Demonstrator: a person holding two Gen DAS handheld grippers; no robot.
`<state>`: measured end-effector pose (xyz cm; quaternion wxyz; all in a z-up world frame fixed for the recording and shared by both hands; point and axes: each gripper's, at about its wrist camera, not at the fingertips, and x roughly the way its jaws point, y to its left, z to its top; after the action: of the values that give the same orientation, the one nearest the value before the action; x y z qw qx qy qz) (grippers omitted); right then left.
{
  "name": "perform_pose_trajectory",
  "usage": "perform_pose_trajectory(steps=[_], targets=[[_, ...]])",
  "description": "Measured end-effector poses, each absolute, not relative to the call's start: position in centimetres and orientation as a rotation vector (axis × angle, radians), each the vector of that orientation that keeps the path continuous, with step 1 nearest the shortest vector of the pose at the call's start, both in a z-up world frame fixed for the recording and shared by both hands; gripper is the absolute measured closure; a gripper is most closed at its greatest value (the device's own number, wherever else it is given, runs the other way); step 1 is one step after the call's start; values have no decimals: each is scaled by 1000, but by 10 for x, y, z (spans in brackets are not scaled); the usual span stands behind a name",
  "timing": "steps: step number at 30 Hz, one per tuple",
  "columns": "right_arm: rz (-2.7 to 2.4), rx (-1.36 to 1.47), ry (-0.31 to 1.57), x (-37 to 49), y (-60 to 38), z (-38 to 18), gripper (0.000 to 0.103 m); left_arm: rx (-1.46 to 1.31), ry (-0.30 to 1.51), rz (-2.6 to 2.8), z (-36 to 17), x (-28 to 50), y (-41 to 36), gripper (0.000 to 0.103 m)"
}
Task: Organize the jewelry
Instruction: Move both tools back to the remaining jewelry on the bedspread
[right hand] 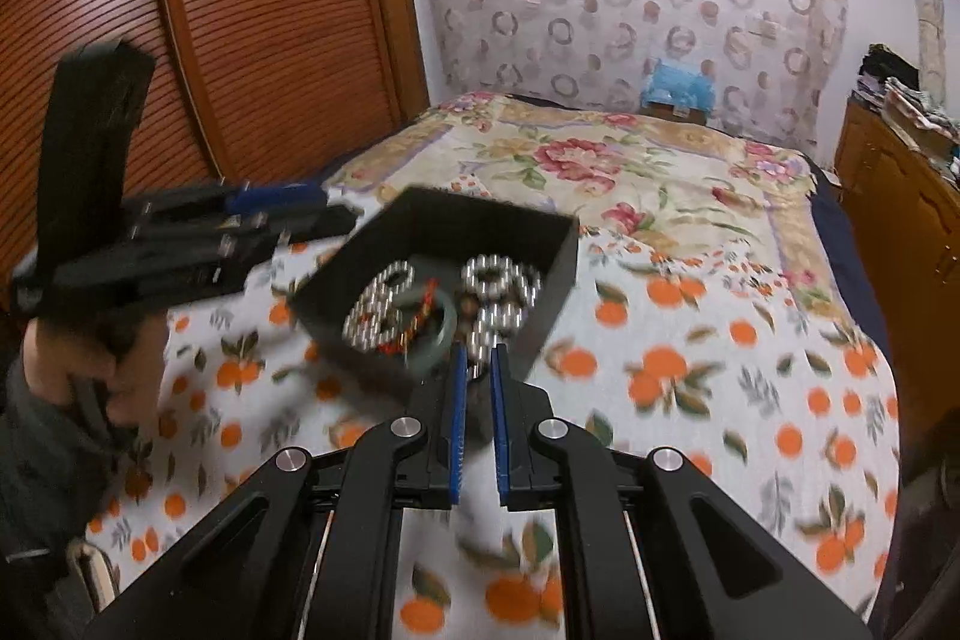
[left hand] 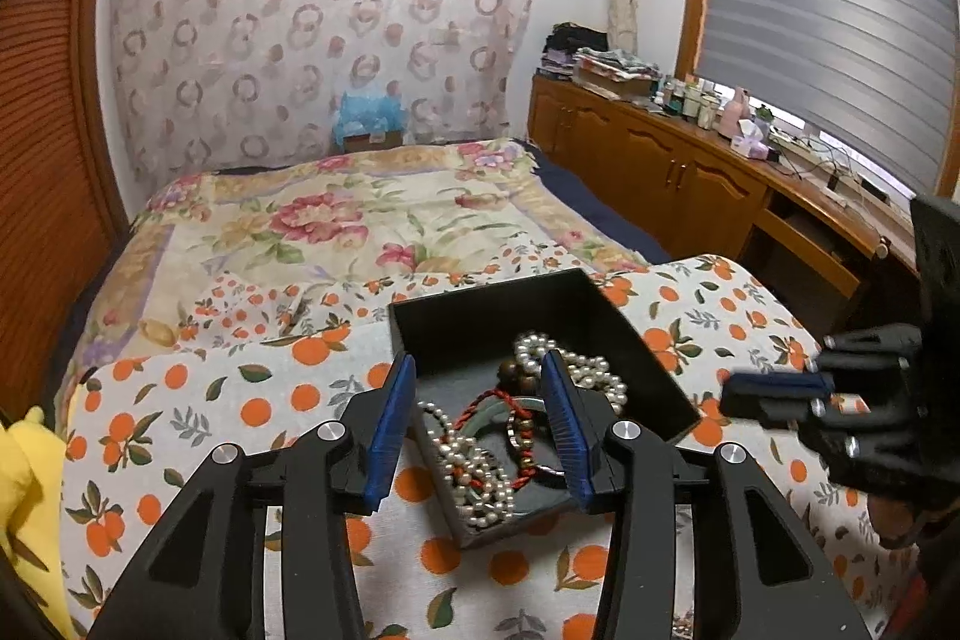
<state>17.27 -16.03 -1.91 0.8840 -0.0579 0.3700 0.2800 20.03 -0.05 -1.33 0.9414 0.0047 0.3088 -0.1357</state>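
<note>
Box [left hand: 456, 322] on cloth [left hand: 252, 400] (orange-printed)

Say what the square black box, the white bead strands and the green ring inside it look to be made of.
Square black box: matte, thin flat walls with sharp corners, probably card or plastic. White bead strands: round, glossy, with small highlights, so pearl or imitation pearl. Green ring: smooth, milky, slightly translucent, jade-like stone or glass; the blur leaves it open.

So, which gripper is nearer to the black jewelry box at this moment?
The left gripper. Its open fingers hover directly over the black jewelry box, above the pearl necklaces. The right gripper, nearly shut, is at the box's near edge, appearing empty.
</note>
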Motion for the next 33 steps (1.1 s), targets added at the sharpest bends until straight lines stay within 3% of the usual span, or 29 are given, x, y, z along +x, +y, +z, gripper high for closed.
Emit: perform_pose_trajectory(steps=[10, 18, 26, 28, 33], targets=[[560, -100, 810, 125, -177, -41, 92, 73, 609, -307, 7, 190, -25, 62], [571, -89, 801, 89, -176, -47, 68, 101, 639, -324, 8, 163, -33, 62], [585, -77, 807, 60, -169, -58, 47, 97, 788, -348, -47, 108, -24, 63], [593, -83, 814, 55, -165, -61, 46, 106, 811, -352, -59, 96, -24, 69], [602, -122, 807, 39, -157, -62, 46, 93, 850, -370, -75, 73, -28, 71]])
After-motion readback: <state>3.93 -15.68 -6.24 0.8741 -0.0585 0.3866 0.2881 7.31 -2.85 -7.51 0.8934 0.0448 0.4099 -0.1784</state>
